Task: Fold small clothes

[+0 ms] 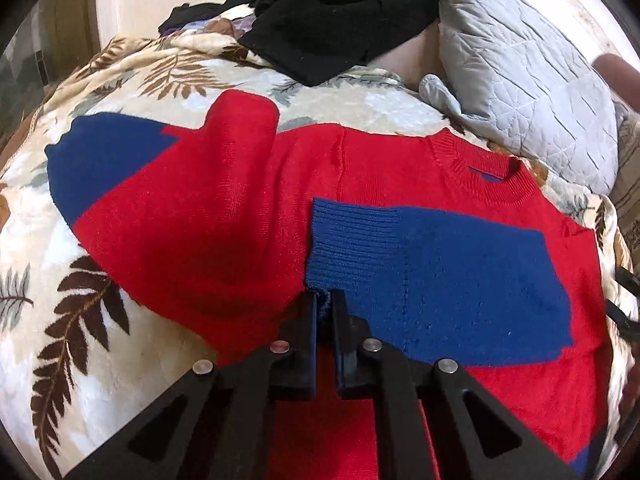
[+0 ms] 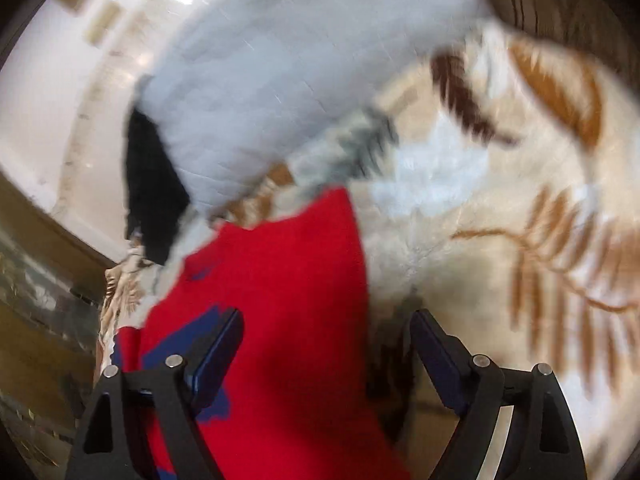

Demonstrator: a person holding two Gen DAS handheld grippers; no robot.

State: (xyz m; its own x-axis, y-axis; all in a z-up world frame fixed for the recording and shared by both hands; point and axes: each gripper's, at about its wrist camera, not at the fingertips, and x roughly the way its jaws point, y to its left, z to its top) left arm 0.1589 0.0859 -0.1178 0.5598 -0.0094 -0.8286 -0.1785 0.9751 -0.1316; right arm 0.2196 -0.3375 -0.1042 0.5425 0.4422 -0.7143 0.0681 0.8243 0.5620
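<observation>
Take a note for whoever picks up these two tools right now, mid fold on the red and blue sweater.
Left tool: shut on the ribbed blue cuff of the sleeve folded across the sweater's chest.
Right tool: open, holding nothing, over the sweater's red edge; that view is blurred.
Sweater: spread on the leaf-print blanket, neck toward the grey quilted pillow. Black clothes lie heaped at the far end.
Done: one sleeve folded in.
Left: the other sleeve is still spread out to the side; fold it in, then fold the body.
</observation>
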